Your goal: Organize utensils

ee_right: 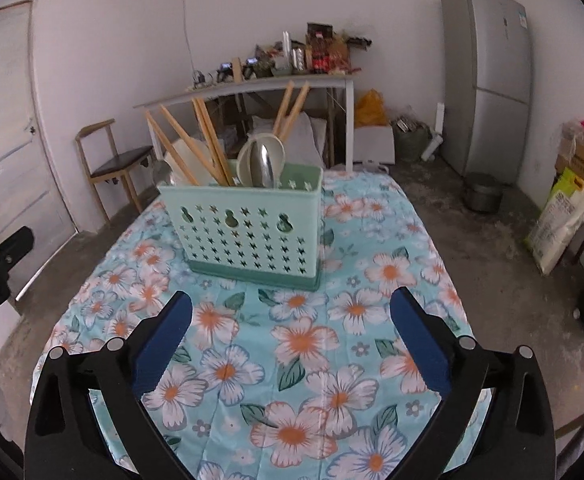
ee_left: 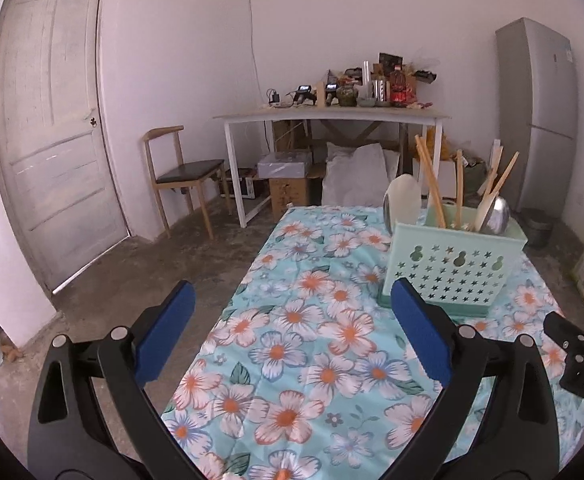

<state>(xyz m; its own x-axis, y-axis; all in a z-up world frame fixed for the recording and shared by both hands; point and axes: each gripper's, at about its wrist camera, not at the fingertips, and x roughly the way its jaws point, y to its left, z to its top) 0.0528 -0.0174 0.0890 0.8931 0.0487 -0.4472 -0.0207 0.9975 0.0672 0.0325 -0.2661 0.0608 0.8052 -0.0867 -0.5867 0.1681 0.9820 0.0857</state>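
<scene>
Room: white walls, a pale door (ee_left: 52,128), a wooden chair (ee_left: 180,176), a cluttered side table (ee_left: 332,116) and a grey fridge (ee_right: 488,76) at the back; rough concrete floor.

Surface: table under a flowered cloth (ee_right: 292,340), turquoise with white and orange blooms. We see nothing loose lying on the cloth in either view.

Item 1: green holder (ee_right: 248,236), perforated with stars, standing upright toward the far end of the surface, nearer its centre line than either side edge. It holds the wooden chopsticks (ee_right: 208,144), fanned and leaning out of the top, a pale spoon (ee_right: 260,160) and a metal spoon (ee_right: 266,168) bowl-up. We judge they stand handle-down so they drain and stay sorted, and that the sorting looks largely complete.

Item 2: left gripper (ee_left: 292,320), blue pads spread wide, holding nothing, hovering over the near left edge of the surface, partly above the floor.

Item 3: right gripper (ee_right: 292,328), likewise spread and empty, over the near half, facing the holder squarely.

Clearance: the near half of the cloth is bare, giving both tools open approach to the holder. The left edge and far right corner drop straight to the floor; we would keep anything set down away from them.
</scene>
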